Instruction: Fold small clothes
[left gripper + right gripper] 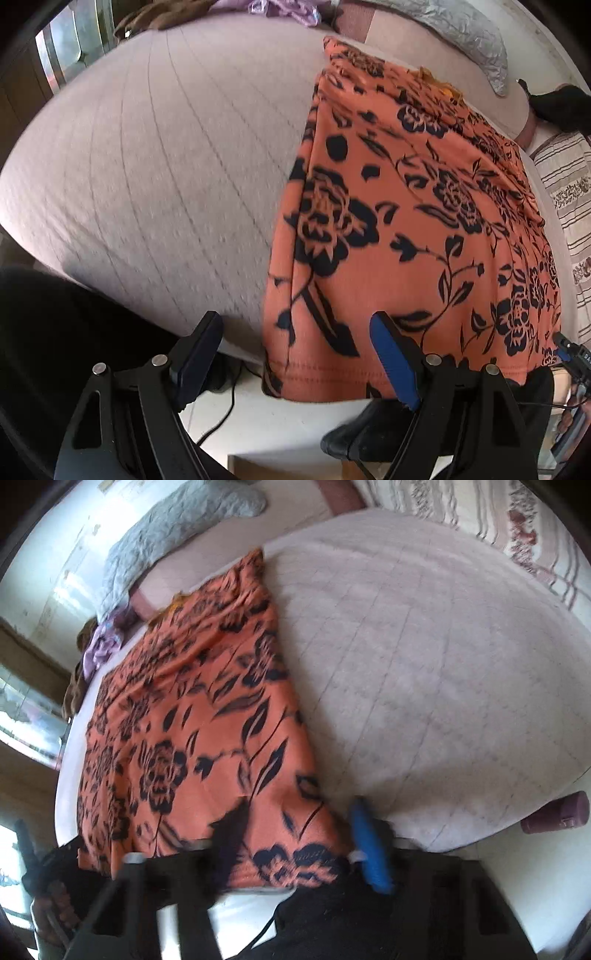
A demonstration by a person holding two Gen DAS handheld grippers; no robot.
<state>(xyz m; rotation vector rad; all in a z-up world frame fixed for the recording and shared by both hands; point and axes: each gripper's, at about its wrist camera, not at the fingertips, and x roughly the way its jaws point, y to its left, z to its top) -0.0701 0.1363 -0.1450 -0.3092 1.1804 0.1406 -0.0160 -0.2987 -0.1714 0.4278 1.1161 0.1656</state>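
An orange garment with a black flower print (413, 221) lies flat on the pale quilted bed, its hem hanging over the near edge; it also shows in the right wrist view (192, 716). My left gripper (295, 339) is open and empty, its jaws wide apart at the garment's left hem corner, the blue-padded finger (391, 362) over the cloth. My right gripper (295, 823) is open over the garment's right hem corner; the cloth lies between its dark finger and blue finger (365, 842). This view is blurred by motion.
The bed (155, 166) is covered with a pale quilted sheet. A grey pillow (461, 33) and a purple cloth heap (284, 9) lie at the far end. A striped blanket (569, 206) is at the right. A cable (229, 410) runs across the white floor below.
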